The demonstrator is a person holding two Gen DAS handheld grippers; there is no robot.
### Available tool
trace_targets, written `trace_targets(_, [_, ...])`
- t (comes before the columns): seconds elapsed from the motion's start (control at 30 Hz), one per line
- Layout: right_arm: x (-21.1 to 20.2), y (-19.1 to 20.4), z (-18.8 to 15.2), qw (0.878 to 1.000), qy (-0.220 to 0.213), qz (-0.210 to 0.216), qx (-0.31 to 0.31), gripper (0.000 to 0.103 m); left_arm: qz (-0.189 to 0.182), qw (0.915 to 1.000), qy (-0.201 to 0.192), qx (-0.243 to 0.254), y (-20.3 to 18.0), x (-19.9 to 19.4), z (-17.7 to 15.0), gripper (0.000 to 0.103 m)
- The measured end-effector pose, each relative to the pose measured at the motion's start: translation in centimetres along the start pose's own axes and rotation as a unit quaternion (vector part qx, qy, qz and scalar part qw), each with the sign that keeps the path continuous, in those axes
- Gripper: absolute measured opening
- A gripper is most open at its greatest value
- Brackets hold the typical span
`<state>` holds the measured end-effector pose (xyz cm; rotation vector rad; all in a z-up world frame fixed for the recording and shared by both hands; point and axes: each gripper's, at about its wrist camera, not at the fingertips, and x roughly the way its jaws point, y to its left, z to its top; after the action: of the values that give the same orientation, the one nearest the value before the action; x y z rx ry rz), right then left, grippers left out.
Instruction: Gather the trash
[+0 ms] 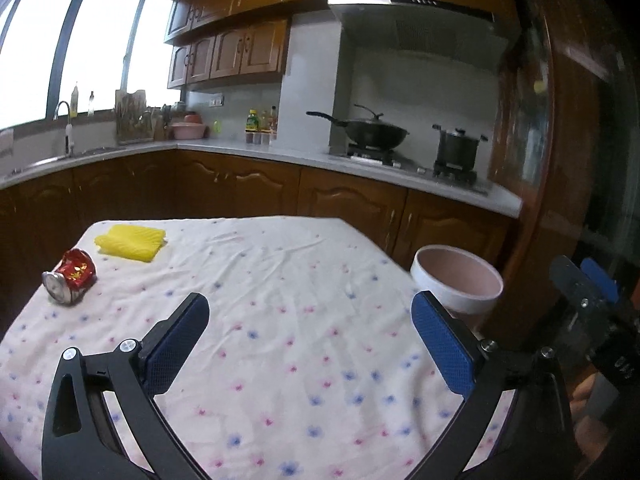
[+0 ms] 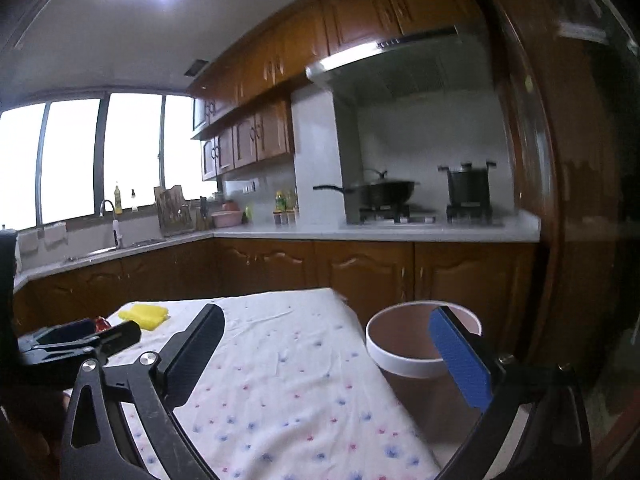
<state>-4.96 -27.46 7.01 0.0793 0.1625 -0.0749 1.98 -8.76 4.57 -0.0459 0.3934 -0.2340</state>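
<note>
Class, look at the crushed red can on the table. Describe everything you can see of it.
The crushed can is red with shiny gold markings and looks like thin metal. Its body is dented and crumpled; its round silver end faces the camera. It lies on its side on the flowered tablecloth, near the table's far left corner, just in front of a folded yellow cloth and apart from it. Nothing grips it. In the right wrist view only a red sliver shows.

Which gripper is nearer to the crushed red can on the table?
Left. The left gripper hovers open over the cloth, right of the crushed red can. The right gripper is farther right, beside the bin.
</note>
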Motion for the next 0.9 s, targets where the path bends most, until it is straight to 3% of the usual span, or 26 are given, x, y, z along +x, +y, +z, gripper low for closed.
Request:
trace_targets(0.4, [1.8,0.3,-5.3,0.998,0.053,0.013,0.022,0.103,0.045,0.9988,0.021,0.000,1.6,0.0,-3.8,0.103])
trace_targets(0.9, [2.3,1.0,-6.3,0.996,0.076,0.036,0.022,0.103,0.074,0.9971,0.018,-0.011,3.3,-0.6,-4.6,0.103])
